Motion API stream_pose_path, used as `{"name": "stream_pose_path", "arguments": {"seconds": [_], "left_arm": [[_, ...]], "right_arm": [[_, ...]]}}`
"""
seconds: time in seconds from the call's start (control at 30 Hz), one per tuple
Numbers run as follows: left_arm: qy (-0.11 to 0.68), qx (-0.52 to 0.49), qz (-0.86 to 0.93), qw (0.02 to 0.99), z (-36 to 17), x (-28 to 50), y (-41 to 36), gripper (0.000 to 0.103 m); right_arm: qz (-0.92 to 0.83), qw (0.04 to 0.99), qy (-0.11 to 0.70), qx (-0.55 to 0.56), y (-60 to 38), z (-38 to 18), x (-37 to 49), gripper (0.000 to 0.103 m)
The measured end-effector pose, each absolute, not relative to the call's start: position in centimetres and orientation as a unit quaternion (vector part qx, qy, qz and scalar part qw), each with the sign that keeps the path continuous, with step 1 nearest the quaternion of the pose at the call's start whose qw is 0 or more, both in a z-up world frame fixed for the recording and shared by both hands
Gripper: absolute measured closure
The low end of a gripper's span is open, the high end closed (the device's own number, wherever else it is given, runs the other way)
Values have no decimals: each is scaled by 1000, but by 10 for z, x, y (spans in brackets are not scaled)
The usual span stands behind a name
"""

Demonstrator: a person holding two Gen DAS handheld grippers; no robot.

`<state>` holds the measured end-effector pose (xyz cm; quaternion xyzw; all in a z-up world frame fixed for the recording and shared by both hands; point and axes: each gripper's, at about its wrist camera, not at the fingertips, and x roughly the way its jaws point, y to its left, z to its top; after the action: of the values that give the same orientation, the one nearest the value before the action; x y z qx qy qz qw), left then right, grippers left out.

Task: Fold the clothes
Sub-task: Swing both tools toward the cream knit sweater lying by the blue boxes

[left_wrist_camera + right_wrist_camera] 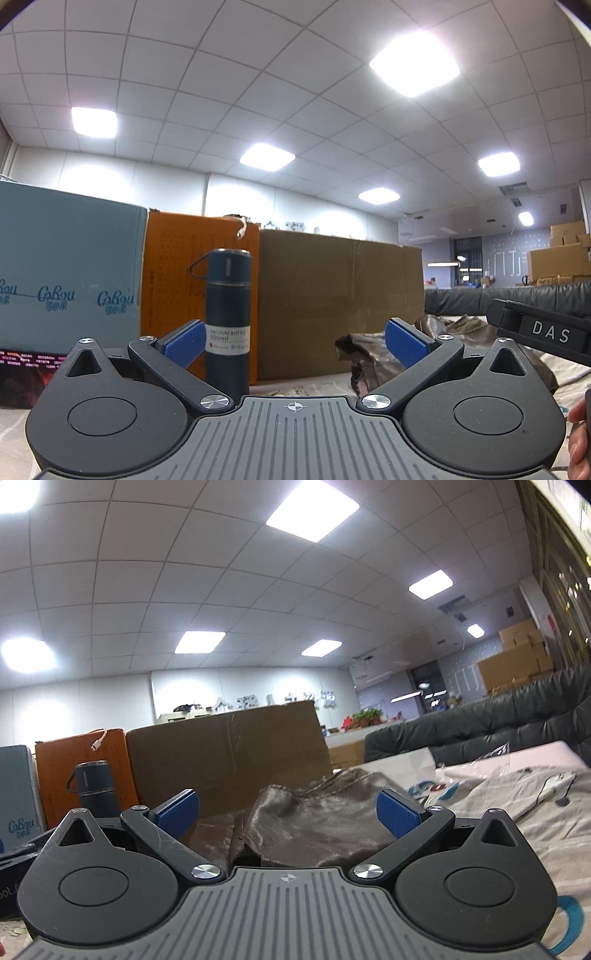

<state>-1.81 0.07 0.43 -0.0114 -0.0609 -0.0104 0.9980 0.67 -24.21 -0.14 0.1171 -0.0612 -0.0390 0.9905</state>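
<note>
- We find the brown satin garment (pixel 314 823) lying crumpled on the cloth-covered tabletop (pixel 546 812), unfolded, so we judge the task barely begun
- In the right wrist view the garment sits directly ahead of the right gripper (pixel 288 812), its heap filling the gap between the jaws; whether cloth touches either pad we cannot tell
- The jaws of the right gripper stand spread apart, grasping nothing
- In the left wrist view the same garment lies ahead and off to the right of the left gripper (pixel 295 341), whose jaws are likewise released and empty
- We judge the right gripper the nearer; the left would need to swing rightward to reach an edge
- The garment's long axis we cannot settle: it is bunched, running roughly across the right view
- Beyond it stand a brown cardboard box (pixel 225 753), an orange box (pixel 173 277), a dark vacuum bottle (pixel 227 317) and a blue carton (pixel 70 273)
- A black sofa (pixel 498 723) lies behind on the right
</note>
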Motion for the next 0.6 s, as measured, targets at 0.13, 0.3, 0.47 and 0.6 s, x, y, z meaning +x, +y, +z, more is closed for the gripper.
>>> {"name": "stream_pose_path", "arguments": {"seconds": [0.13,0.3,0.47,0.6], "left_arm": [[-90,-9,3,996,5,-27,0,0],[-123,-8,7,992,8,-41,-2,0],[-153,-7,-17,988,13,-63,-2,0],[-159,-5,-27,987,19,-85,3,0]], "right_arm": [[-50,990,-71,110,-239,7,-9,0],[-50,989,-69,123,-244,17,-32,0],[-35,987,-66,139,-248,26,-60,0],[-4,988,-68,140,-241,32,-81,0]]}}
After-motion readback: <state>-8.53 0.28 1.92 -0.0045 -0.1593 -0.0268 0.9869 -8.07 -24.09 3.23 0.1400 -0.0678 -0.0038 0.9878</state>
